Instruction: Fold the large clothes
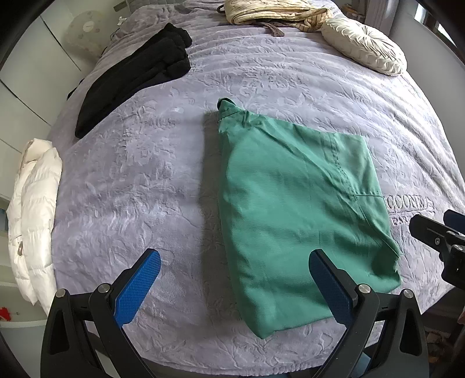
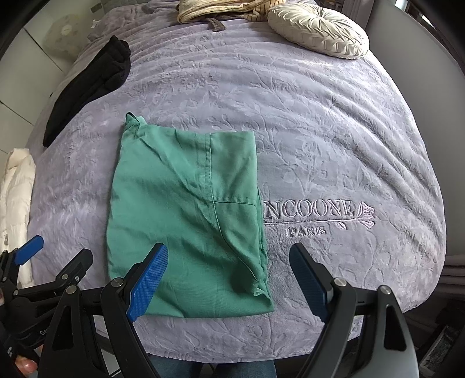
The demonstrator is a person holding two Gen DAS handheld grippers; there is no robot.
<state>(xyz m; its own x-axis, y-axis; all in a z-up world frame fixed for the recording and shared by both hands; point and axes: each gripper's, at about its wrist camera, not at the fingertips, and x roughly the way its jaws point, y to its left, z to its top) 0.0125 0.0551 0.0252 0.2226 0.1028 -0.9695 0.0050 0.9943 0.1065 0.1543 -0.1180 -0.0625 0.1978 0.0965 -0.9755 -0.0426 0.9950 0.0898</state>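
A green garment [image 1: 290,209] [image 2: 186,215] lies folded into a rough rectangle on the lilac bed cover [image 1: 139,180] [image 2: 334,139], its collar end pointing away from me. My left gripper [image 1: 235,261] hovers open above the garment's near left corner, blue pads wide apart, nothing between them. My right gripper [image 2: 229,256] hangs open over the garment's near right corner, gripping nothing. In the right wrist view the left gripper [image 2: 32,247] shows at the lower left edge. The right gripper's tip [image 1: 436,229] shows at the right edge of the left wrist view.
A folded black garment [image 1: 136,78] [image 2: 87,87] lies at the far left of the bed. A white puffer jacket [image 1: 35,218] [image 2: 14,209] hangs off the left edge. A cream round cushion [image 1: 363,43] [image 2: 316,29] and beige striped clothes [image 1: 276,11] sit at the far end.
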